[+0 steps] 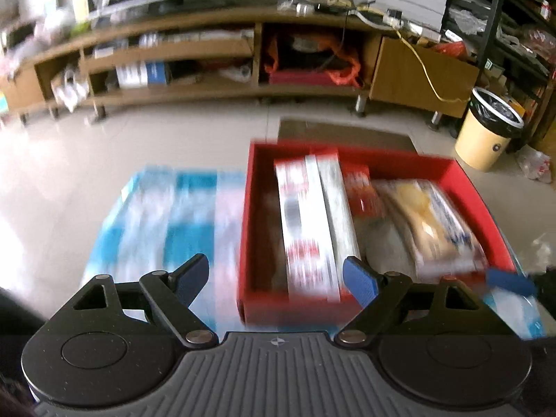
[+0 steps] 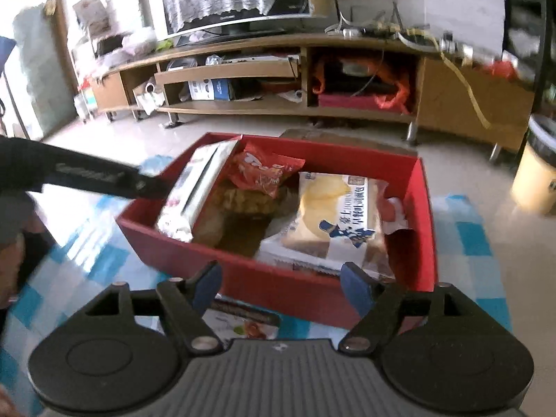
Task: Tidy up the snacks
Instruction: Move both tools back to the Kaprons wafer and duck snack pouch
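Checked blue cloth point(image 2: 469, 243) carries my red box point(image 2: 243, 278) of snacks; both grippers, left gripper point(image 1: 278, 278) and right gripper point(image 2: 281, 288), hang released and empty. Next, I judge, comes grasping the loose packet point(image 2: 246, 323) beside it.

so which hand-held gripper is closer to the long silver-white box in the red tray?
Left. The left hand-held gripper hangs open just before the silver-white box; the right hand-held gripper sits toward the red tray's other side.
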### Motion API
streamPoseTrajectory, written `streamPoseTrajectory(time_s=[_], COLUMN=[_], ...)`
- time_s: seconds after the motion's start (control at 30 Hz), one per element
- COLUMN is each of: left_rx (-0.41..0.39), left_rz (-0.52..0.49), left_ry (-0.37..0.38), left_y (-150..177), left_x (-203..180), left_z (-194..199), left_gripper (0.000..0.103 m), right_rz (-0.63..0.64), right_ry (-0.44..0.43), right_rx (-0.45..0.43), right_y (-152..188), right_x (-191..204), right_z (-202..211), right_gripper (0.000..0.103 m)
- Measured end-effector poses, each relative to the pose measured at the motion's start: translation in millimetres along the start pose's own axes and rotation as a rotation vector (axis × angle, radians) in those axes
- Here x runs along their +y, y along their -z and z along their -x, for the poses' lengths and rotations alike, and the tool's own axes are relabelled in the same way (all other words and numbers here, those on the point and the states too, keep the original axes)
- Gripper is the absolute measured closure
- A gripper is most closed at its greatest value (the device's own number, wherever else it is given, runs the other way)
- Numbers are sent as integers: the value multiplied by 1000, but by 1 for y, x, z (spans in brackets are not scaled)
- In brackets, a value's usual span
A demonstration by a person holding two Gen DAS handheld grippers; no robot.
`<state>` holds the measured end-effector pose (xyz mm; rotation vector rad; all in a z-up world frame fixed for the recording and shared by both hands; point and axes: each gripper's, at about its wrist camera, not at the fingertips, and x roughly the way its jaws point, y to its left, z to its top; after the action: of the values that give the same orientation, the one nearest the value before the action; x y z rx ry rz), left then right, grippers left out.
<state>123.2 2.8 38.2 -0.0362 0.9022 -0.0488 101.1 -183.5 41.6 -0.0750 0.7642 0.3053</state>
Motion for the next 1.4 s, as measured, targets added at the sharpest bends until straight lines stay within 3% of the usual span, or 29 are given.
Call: streamPoseTrajectory(time_s=[0.17, 0.33, 0.47, 0.7, 0.9, 1.0, 1.07, 1.1, 1.13, 1.4], left_rx=[69, 117, 143, 133, 151, 155, 159, 161, 163, 190], left_rz=[61, 41, 59, 92, 125, 122, 119, 117, 116, 77], left_ry=[48, 49, 28, -5, 16, 21, 22, 25, 27, 46], left_y=[26, 40, 51, 53, 56, 57, 57, 58, 58, 63], left_x=[1, -19, -20, 6, 15, 15, 14, 13, 12, -8], left_z=[-1, -12, -17, -6, -10, -11, -11, -11, -11, -17], left_gripper=[15, 15, 16, 16, 16, 16, 16, 16, 16, 15], right_rz=[-25, -42, -95, -170, -172, -130, -133, -140, -170, -128], right_ry=[6, 40, 26, -109, -154, -136, -136, -151, -180, -114], right_rx=[-55, -73, -5, 115, 199, 189, 185, 184, 191, 181], right_y=[10, 19, 33, 35, 36, 37, 37, 37, 38, 49], right_x=[3, -6, -16, -10, 4, 14, 13, 10, 5, -10], right_z=[23, 36, 31, -17, -41, -44, -43, -41, -38, -11], right_gripper=[32, 32, 31, 31, 29, 26, 33, 48, 50, 52])
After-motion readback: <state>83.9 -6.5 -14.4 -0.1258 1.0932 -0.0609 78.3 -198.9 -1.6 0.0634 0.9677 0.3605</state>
